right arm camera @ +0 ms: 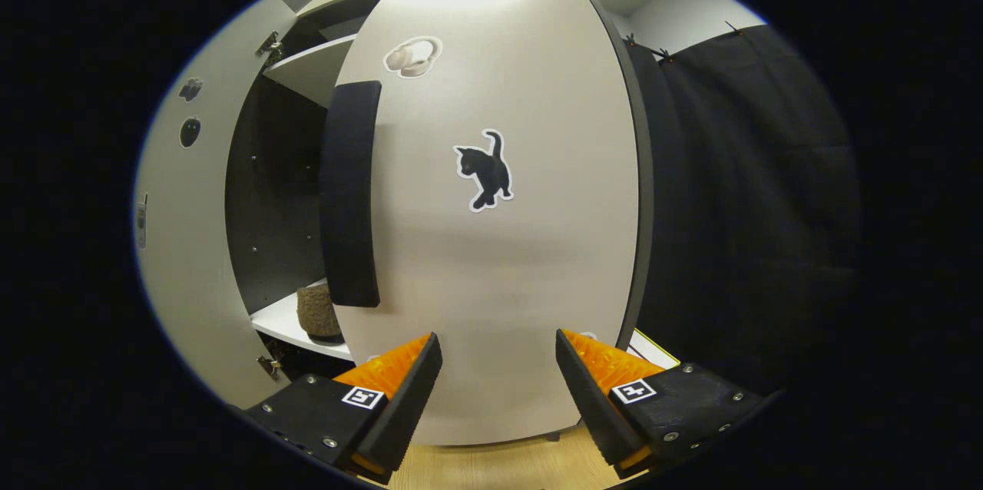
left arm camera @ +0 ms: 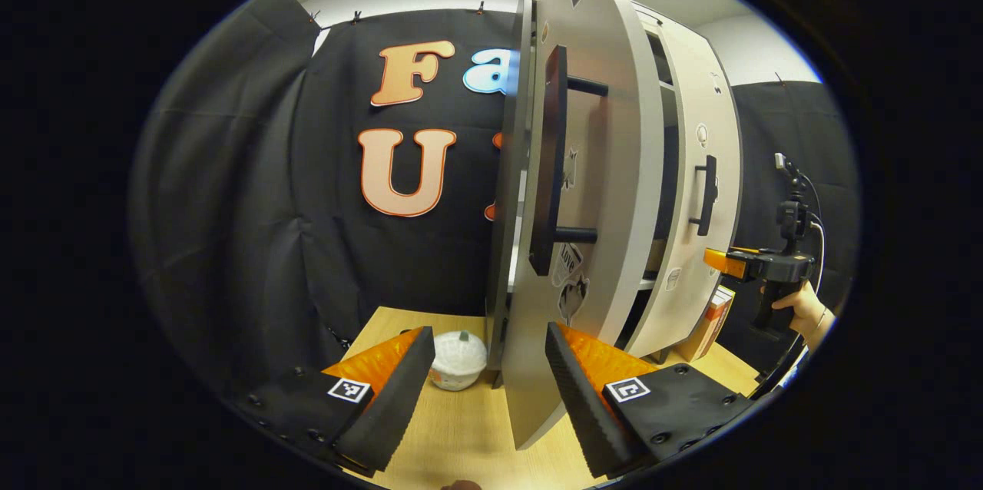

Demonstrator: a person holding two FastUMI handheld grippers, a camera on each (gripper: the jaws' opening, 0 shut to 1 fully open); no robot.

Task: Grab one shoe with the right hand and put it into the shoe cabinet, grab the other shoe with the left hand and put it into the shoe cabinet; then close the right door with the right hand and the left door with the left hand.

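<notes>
The shoe cabinet's left door (left arm camera: pixel 591 190) stands ajar and nearly edge-on, its long black handle (left arm camera: pixel 549 160) facing me. My left gripper (left arm camera: pixel 488 390) is open, and the door's lower edge sits between its fingers. Farther right is the right door (left arm camera: pixel 695 206); a hand holds my right gripper (left arm camera: pixel 722 261) close to it. In the right gripper view the right door (right arm camera: pixel 499 206) with a black handle (right arm camera: pixel 349 194) is partly open. My right gripper (right arm camera: pixel 499 390) is open, close to the door's face. A brown shoe (right arm camera: pixel 316 312) rests on the white shelf (right arm camera: pixel 280 325) inside.
A white lidded bowl (left arm camera: pixel 458 359) stands on the wooden table (left arm camera: pixel 461 428) left of the cabinet. A cardboard box (left arm camera: pixel 713 321) leans by the cabinet's right side. The left door (right arm camera: pixel 177 244) stands open at the left of the right gripper view.
</notes>
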